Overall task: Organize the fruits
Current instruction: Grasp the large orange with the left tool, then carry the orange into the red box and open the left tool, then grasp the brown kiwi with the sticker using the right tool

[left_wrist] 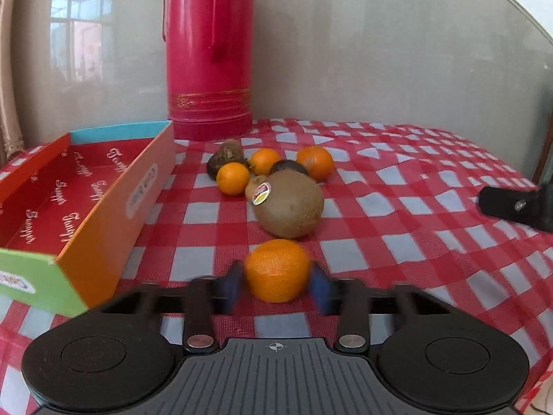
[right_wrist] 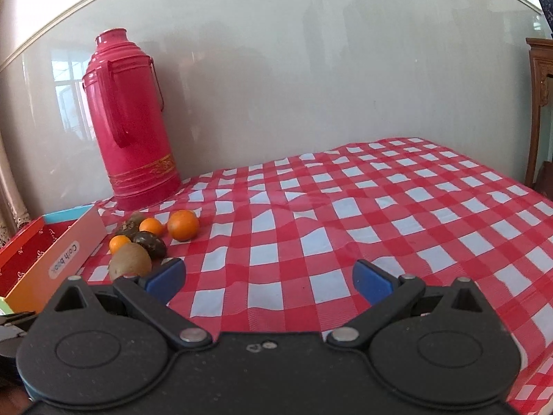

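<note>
left wrist view: the left gripper (left_wrist: 277, 282) has its blue pads (left_wrist: 232, 285) pinching a mandarin (left_wrist: 277, 269), one pad pressed on each side; the fruit and pads are blurred. just ahead of the held fruit lies a kiwi (left_wrist: 288, 204) with a sticker, and beyond it a cluster of three more small oranges (left_wrist: 233, 178) and dark, wrinkled fruits (left_wrist: 224, 159), all on the red-and-white checked tablecloth (left_wrist: 397, 207). to the left of the tongs sits an open cardboard box (left_wrist: 103, 186) with a red printed inside and orange outer wall. a tall pink thermos (left_wrist: 209, 52) stands far ahead against the wall.

right wrist view: the right gripper (right_wrist: 269, 278) is spread wide, its blue fingertips (right_wrist: 371, 282) well apart with only checked cloth between them. the kiwi (right_wrist: 130, 263) and the fruit cluster lie ahead and to the left, the kiwi just beside the left fingertip; whether they touch i cannot tell. the box (right_wrist: 52, 252) sits further left.
</note>
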